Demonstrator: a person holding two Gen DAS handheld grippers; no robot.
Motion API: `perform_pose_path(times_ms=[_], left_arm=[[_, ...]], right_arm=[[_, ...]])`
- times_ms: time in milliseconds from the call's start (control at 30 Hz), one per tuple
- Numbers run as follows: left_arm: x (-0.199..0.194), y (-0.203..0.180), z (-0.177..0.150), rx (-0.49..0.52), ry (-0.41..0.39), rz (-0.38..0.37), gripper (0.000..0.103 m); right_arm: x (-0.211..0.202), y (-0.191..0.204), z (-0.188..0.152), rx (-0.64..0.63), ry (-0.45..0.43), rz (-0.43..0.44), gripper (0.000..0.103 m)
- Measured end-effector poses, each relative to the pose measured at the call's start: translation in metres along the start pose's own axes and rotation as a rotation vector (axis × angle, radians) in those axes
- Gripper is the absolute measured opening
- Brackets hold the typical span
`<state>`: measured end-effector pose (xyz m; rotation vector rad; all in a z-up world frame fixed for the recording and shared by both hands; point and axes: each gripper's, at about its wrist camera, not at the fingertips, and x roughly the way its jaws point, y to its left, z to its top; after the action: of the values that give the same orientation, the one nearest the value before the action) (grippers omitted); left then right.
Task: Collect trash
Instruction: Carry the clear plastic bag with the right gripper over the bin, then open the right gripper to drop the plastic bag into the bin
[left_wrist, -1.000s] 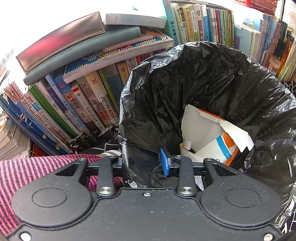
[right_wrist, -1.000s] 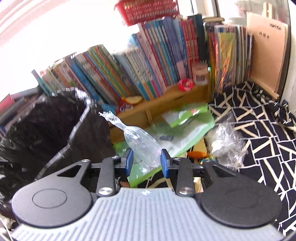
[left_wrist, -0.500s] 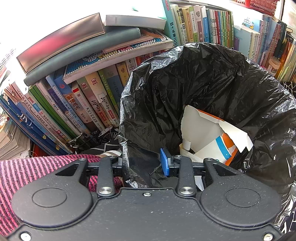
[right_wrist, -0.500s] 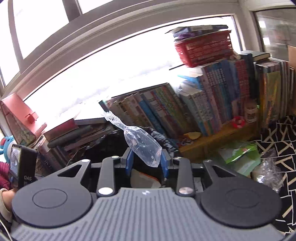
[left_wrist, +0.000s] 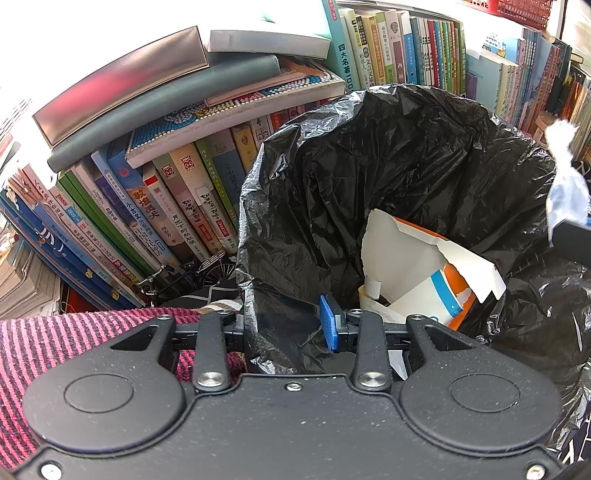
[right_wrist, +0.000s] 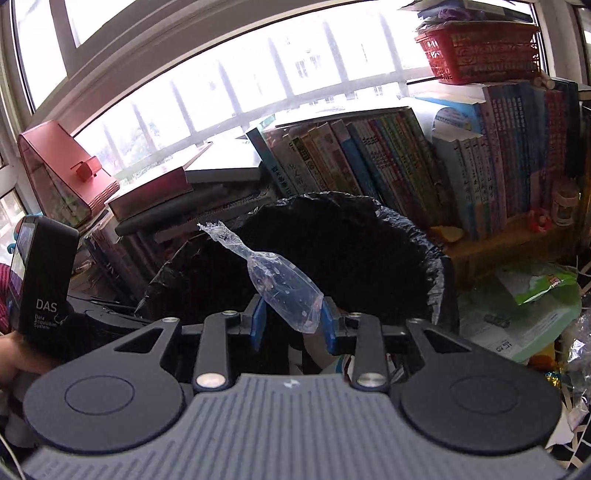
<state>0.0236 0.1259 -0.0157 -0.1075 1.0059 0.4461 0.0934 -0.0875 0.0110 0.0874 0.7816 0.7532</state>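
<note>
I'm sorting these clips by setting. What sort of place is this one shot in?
Probably a home study or reading nook by a window. Rows of books lean along the window ledge, a red basket sits on top of them, and a black trash bag stands open among them.

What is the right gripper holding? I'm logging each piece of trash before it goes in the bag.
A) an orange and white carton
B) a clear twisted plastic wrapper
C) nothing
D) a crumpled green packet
B: the right gripper has a clear twisted plastic wrapper between its blue pads, in front of the black trash bag; the orange and white carton already lies inside the bag.
</note>
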Motion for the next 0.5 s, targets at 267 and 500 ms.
perform_pose_path(times_ms=[267,500], left_arm=[[0.0,0.0001,-0.0001,0.0,0.0,0.0,0.032],[0.0001,0.0001,-0.0001,0.0,0.0,0.0,0.032]], right_arm=[[0.0043,0.0027,-0.0021,-0.012,0.015,-0.001,0.048],[0.0007,0.0023,-0.0004,-0.01,-0.001,-0.007,0.063]])
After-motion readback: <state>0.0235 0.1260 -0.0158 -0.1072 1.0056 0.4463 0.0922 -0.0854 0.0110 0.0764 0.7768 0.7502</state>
